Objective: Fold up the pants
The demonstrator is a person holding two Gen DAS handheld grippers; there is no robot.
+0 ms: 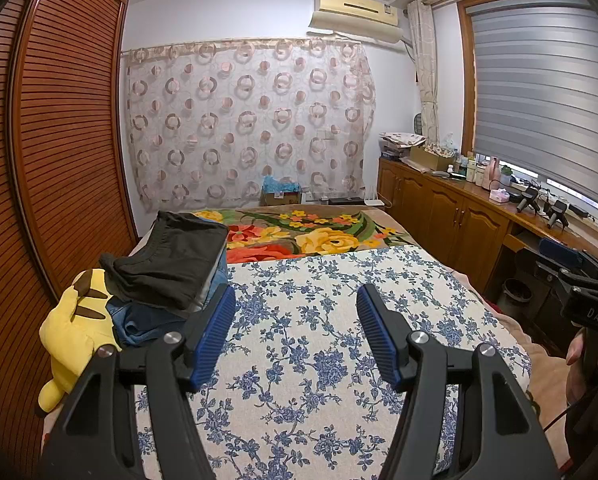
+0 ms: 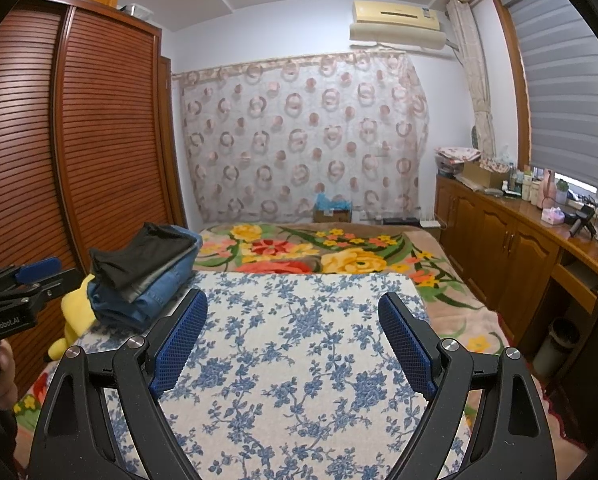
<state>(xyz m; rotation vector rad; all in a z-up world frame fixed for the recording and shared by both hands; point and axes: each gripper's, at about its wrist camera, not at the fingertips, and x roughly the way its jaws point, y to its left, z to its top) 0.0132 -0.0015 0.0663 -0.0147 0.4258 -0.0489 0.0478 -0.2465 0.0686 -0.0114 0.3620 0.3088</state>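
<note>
A stack of folded clothes sits at the left of the bed: black pants [image 1: 171,260] on top, blue jeans [image 1: 147,322] under them; the stack also shows in the right wrist view, black pants [image 2: 139,258] over jeans [image 2: 155,292]. My left gripper [image 1: 296,304] is open and empty above the blue-flowered white cloth [image 1: 307,340], just right of the stack. My right gripper [image 2: 293,312] is open and empty over the same cloth [image 2: 291,360]. Each gripper's body shows at the edge of the other's view.
A yellow plush toy [image 1: 73,332] lies left of the stack. A flowered blanket [image 1: 319,232] covers the far bed. A slatted wooden wardrobe [image 1: 59,140] stands left; wooden cabinets [image 1: 439,208] with bottles stand right, under a window blind.
</note>
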